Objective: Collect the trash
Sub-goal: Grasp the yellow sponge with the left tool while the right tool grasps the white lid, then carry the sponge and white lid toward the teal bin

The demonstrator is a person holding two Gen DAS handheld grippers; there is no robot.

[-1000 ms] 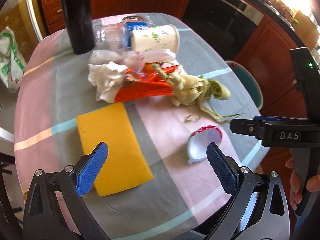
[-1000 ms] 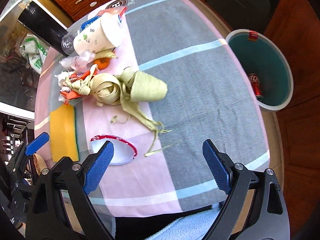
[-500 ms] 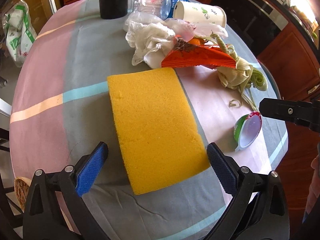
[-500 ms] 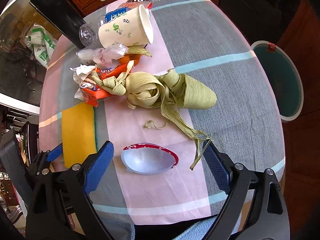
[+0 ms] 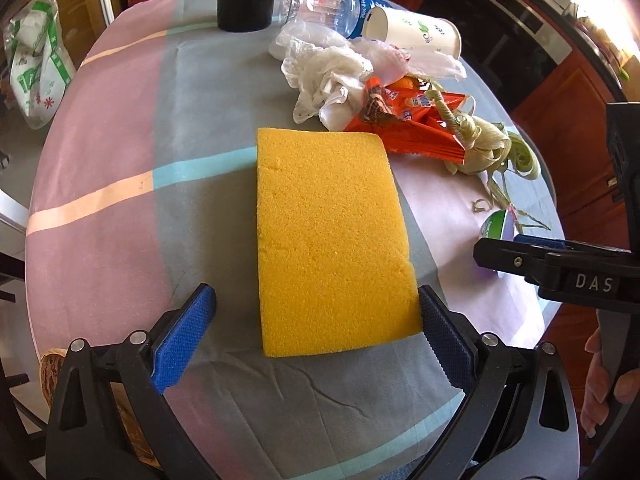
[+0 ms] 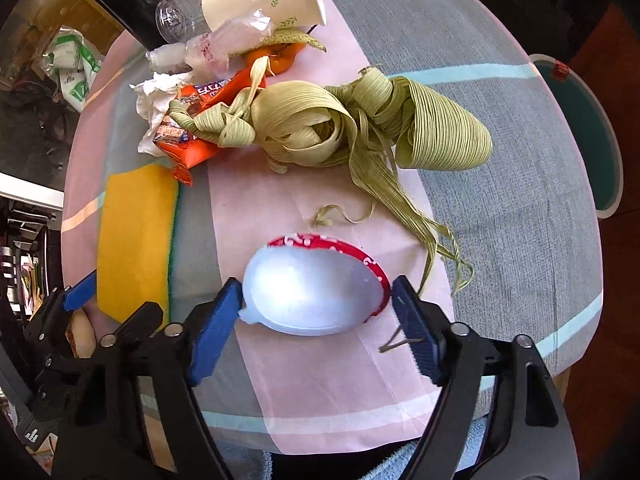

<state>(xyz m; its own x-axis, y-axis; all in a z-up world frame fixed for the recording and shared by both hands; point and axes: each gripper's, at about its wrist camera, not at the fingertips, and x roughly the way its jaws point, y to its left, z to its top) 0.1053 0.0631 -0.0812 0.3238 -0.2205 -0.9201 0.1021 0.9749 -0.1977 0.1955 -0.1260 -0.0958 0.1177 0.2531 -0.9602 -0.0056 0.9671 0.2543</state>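
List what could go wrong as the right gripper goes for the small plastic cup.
1. The right gripper is closing around the tipped plastic cup, not yet pressing it; the thin wall may buckle or squirt out.
2. A corn husk strand lies by one pad and could get pinched and dragged along.
3. The open left gripper straddles the yellow sponge, which may not be trash.

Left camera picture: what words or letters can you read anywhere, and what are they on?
"DAS": white letters on the black body of the right tongs.
Orange snack wrapper: printing on it, too blurred to read.
Water bottle label: white marks on blue, too small to read.
Paper cup: only green leaf swirls, no words.
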